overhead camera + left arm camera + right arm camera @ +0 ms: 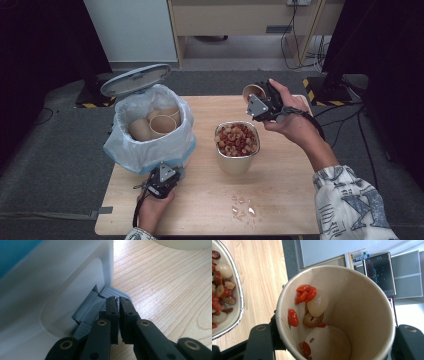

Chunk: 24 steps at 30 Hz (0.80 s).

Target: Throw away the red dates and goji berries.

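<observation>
A brown paper cup (253, 91) is held tilted behind the metal bowl (237, 162), with my right gripper (257, 100) shut on it. In the right gripper view its black fingers (260, 340) clamp the cup (362, 310) from both sides, and a few red and pale fruit pieces (312, 305) cling inside. The bowl is full of mixed dried fruit (236, 139). My left gripper (170, 172) is at the foot of the pedal bin (150, 145). Its jaws (118, 300) are shut, tips resting on the grey pedal (112, 292). The bin's lid (136, 79) stands open.
Paper cups (162, 123) lie inside the bin's white liner. Small pale crumbs (242, 207) are scattered on the wooden table (280, 200) near its front edge. The bowl's rim (238, 297) sits to the left of the cup in the right gripper view.
</observation>
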Available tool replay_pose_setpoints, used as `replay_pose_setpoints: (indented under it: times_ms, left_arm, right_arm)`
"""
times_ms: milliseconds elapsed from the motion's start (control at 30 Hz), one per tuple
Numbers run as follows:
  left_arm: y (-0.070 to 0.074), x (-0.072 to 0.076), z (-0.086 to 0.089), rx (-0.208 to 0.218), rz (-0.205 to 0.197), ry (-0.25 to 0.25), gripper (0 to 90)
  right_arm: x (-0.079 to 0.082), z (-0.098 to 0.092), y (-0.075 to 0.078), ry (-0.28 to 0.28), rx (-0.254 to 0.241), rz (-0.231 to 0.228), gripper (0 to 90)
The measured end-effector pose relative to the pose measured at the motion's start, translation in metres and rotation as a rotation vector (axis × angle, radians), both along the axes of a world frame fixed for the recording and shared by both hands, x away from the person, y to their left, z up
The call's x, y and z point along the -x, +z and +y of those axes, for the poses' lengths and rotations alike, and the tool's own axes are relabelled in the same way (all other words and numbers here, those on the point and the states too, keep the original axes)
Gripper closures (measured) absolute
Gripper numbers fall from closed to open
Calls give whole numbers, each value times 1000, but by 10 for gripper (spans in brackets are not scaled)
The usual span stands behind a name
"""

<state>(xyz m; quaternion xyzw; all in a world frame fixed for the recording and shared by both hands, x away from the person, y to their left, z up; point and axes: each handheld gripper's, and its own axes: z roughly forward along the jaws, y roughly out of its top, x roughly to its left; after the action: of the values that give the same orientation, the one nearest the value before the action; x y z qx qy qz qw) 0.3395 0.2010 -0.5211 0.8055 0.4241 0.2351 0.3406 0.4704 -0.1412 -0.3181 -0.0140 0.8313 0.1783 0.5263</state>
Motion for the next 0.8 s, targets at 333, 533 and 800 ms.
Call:
replay_pose_setpoints:
  times_ms: [333, 533, 800]
  left_arm:
    - [0, 0, 0, 0, 0, 1, 855]
    - [0, 0, 0, 2, -1, 0, 855]
    - [0, 0, 0, 2, -1, 0, 854]
  right_arm:
    - [-5, -25, 2, -27, -55, 43, 335]
    - [-9, -39, 5, -37, -138, 91, 333]
    - [-13, -54, 10, -42, -264, 167, 332]
